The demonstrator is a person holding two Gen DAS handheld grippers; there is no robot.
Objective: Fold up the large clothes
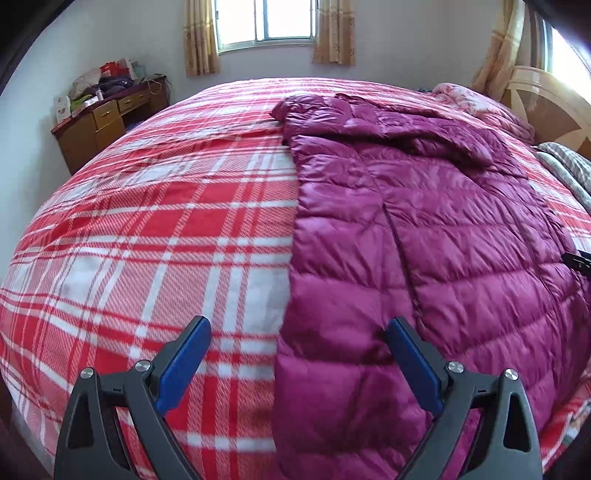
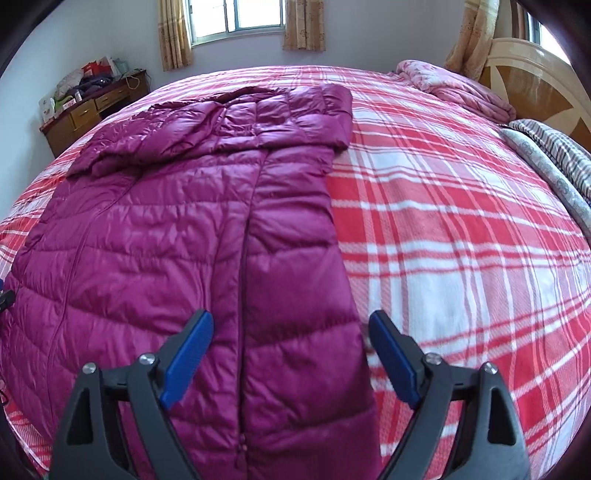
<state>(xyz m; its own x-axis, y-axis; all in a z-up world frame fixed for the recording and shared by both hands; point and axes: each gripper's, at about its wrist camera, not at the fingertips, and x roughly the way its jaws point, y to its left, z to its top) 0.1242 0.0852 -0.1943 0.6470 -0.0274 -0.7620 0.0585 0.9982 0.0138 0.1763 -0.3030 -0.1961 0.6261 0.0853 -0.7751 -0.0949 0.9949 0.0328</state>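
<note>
Both claws are hanging over the bed with their blue pads spread wide and nothing between them. Left claw [image 1: 297, 328] is hovering above the left edge of the magenta down coat [image 1: 424, 229], one pad over the red plaid blanket [image 1: 155, 229] and the other over the quilted fabric. Right claw [image 2: 291, 323] is hovering above the coat's right edge, its left pad over the coat and its right pad over the blanket. Neither is touching the cloth.

Across the bed, the coat is lying lengthwise, zipped front up, hem nearest the cameras and hood end toward the window [image 2: 236, 18]. One sleeve is lying folded across the chest. A pink floral quilt [image 2: 454, 88] is sitting bunched near the wooden headboard [image 2: 535, 70], with a striped cloth [image 2: 554, 155] beside it. A cluttered wooden desk [image 1: 107, 118] is standing against the far wall.
</note>
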